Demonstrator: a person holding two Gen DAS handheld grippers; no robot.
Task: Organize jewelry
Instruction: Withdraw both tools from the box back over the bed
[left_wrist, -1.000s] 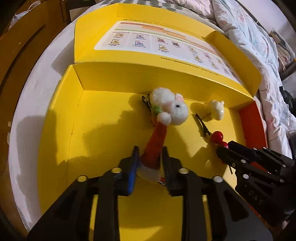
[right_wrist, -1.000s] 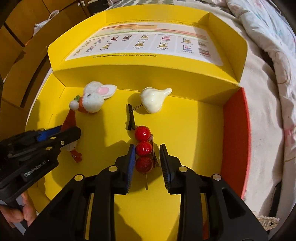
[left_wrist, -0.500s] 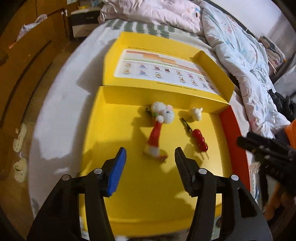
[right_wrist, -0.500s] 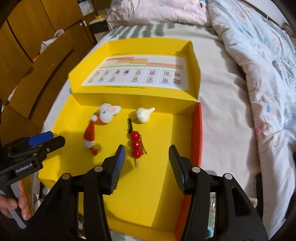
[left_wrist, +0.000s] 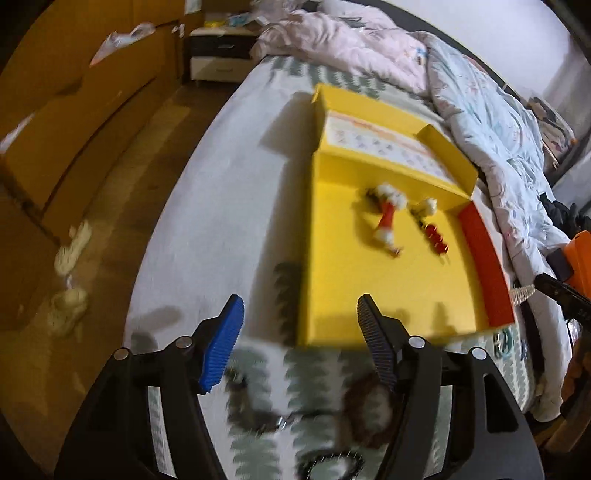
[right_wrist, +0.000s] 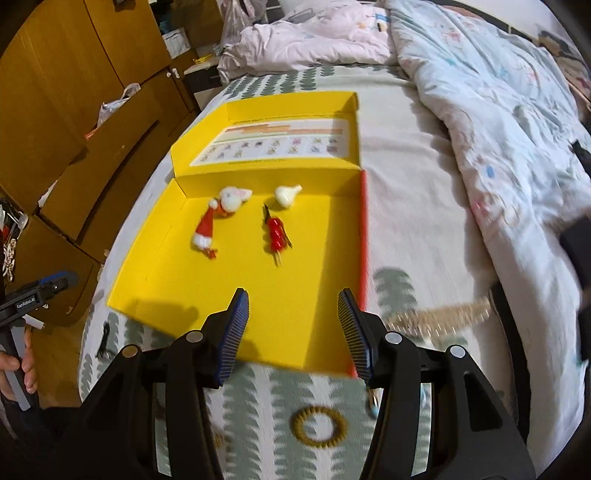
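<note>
An open yellow box (left_wrist: 351, 295) (right_wrist: 221, 295) lies on the bed. Inside it rest a red Santa-hat clip (left_wrist: 386, 221) (right_wrist: 205, 230), a white rabbit clip (right_wrist: 231, 197), a white pear-shaped clip (right_wrist: 286, 194) and a red berry clip (left_wrist: 436, 236) (right_wrist: 276, 232). My left gripper (left_wrist: 299, 332) hovers over the box's near left corner, jaws opening, with nothing between them. Over the box's front edge my right gripper (right_wrist: 293, 325) is open and empty. Loose pieces lie on the sheet in front: a gold ring hair tie (right_wrist: 318, 428), a blurred sparkly clip (right_wrist: 443, 317) and a brown fuzzy piece (left_wrist: 365, 410).
A rumpled duvet (right_wrist: 498, 129) covers the bed's right side. Wooden cupboards (right_wrist: 74, 110) and floor with pale slippers (left_wrist: 70, 280) lie to the left. A person's hand (right_wrist: 18, 369) holds the left gripper's handle at the right wrist view's left edge.
Both grippers let go of their clips, the Santa hat and the red berries, opened, and pulled up and back from the box. The clips now lie loose inside it.
</note>
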